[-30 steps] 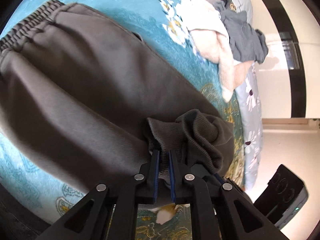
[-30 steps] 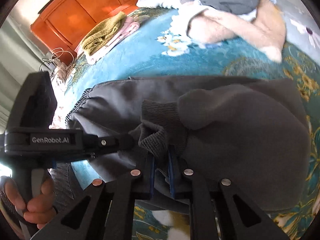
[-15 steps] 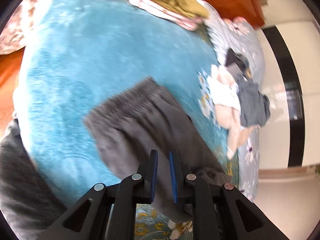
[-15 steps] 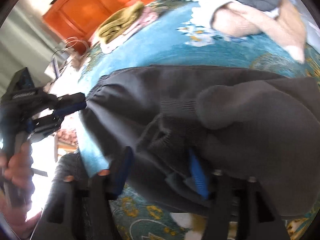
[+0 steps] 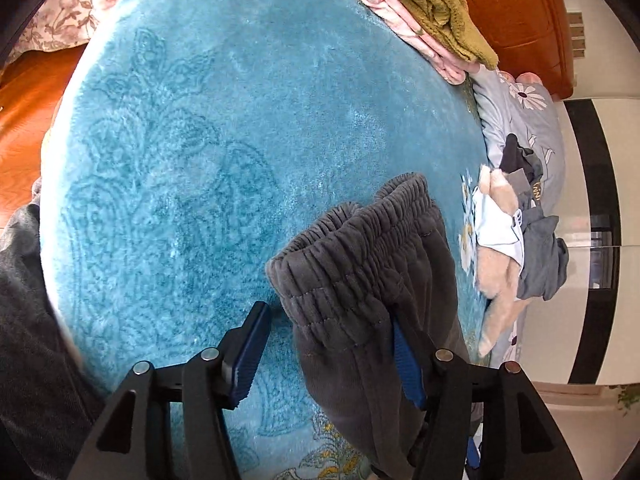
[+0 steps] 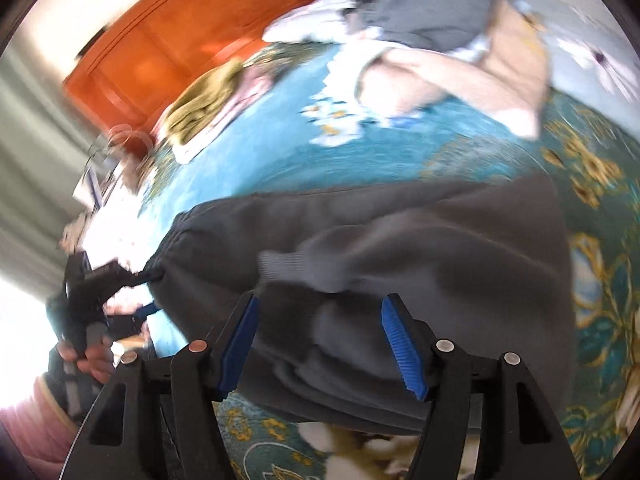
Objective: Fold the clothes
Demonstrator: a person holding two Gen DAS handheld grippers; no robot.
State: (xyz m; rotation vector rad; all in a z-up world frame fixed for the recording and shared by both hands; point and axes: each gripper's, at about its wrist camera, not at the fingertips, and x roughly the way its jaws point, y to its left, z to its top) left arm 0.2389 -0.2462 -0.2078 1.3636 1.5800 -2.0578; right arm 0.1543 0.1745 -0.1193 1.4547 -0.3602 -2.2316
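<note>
Both tools have just let go. The left gripper (image 5: 332, 356) was pinching the ribbed leg end of the grey pants (image 5: 360, 280) a moment ago, and its jaws have just been opening. Now they stand wide, around the stretchy waistband, which sits between them without being squeezed. The right gripper (image 6: 320, 344) was pinching the leg end too. Its jaws have also just opened, and they stand wide over the pants (image 6: 400, 260) with nothing pressed.

I think this means the legs are now folded up over the top part, so one fold is done. The next grab looks like the waistband, for another fold.

The pants lie on the blue blanket (image 5: 220, 140), low in both views, at about 5 o'clock in the left one.

The left view is sharp. It shows the waistband up close, a folded pile (image 5: 436, 12) at 1 o'clock, and a heap of unfolded clothes (image 5: 516, 232) at 3 o'clock.

The right view is blurry. Only it shows the folded-over leg end, and the person's hand (image 6: 90, 356) holding the left gripper at 9 o'clock.
</note>
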